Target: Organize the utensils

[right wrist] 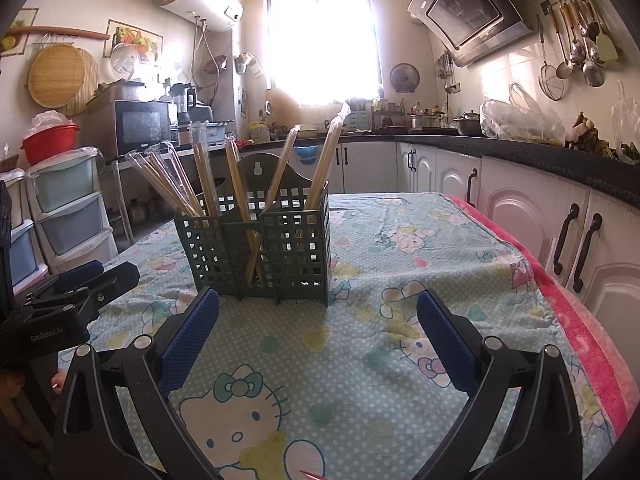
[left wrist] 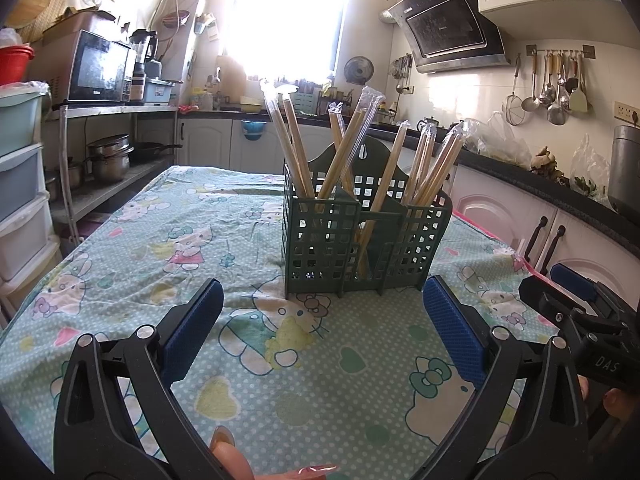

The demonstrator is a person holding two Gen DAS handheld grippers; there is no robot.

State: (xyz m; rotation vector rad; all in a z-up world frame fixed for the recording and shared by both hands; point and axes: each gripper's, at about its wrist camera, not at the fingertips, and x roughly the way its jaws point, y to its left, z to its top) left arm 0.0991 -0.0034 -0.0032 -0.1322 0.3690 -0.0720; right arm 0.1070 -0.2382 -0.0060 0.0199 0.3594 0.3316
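The table (left wrist: 120, 264), under a cartoon-print cloth, lies bare around the green lattice utensil holder (left wrist: 360, 240) near its middle, wrapped chopsticks (left wrist: 296, 148) upright inside. Left hand-held gripper (left wrist: 324, 332) and right hand-held gripper (right wrist: 318, 340) hover nearby, jaws spread, empty.

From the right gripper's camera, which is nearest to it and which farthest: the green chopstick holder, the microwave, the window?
1. Green chopstick holder: on the tablecloth, just ahead of the right gripper, slightly left.
2. Microwave: far left, on a shelf.
3. Window: back wall, centre.
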